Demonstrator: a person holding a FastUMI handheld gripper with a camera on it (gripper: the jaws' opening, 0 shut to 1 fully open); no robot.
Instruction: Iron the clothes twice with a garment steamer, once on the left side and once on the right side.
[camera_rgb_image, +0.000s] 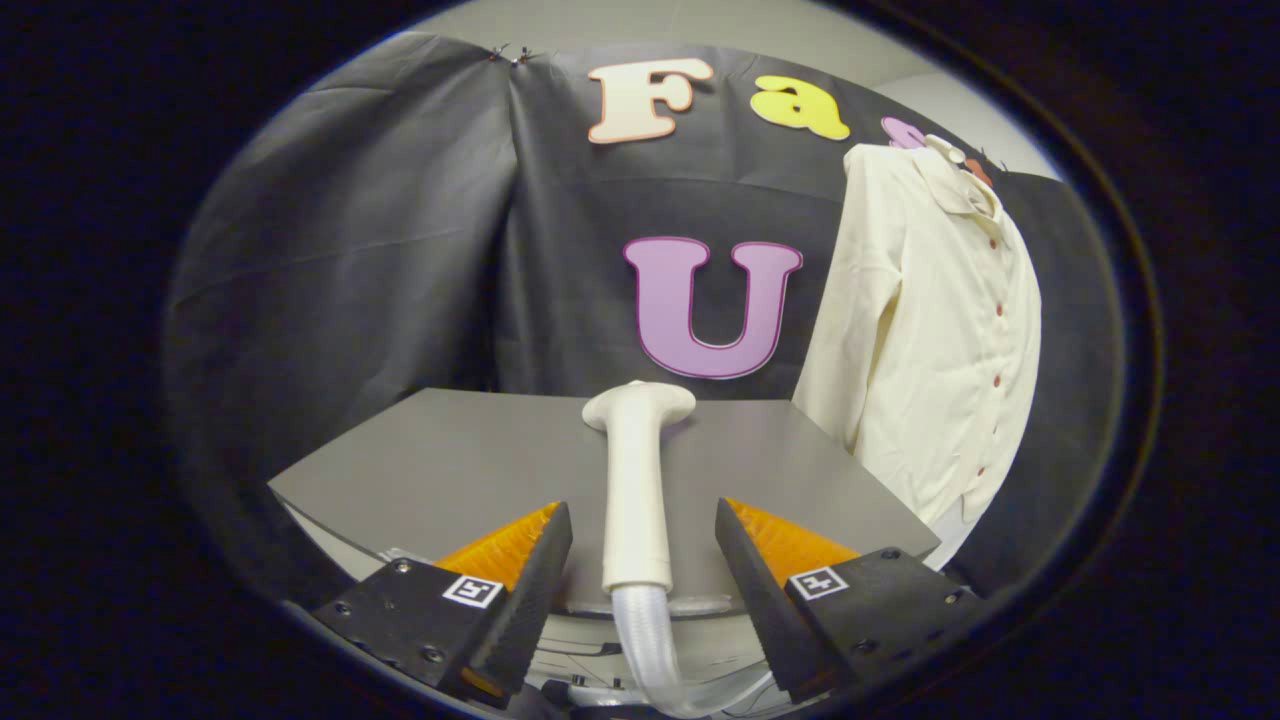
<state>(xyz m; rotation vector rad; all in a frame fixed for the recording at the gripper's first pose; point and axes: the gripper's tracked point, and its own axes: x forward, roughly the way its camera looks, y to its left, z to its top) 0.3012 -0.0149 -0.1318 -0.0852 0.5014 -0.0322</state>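
A grey table (450, 470) fills the near ground in front of the black cloth wall. The gripper (643, 540) is spread wide, its fingers apart on either side of the white steamer handle (637, 480) without touching it. The handle lies on the table pointing far, its head at the far end; its clear ribbed hose (645, 640) drops off the near edge, its lower end cut off. To the right hangs a cream button-front shirt (935, 330), its hem partly hidden behind the table corner.

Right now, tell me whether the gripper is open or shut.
Open. The gripper has its fingers spread either side of the steamer handle, with a gap showing on both sides.
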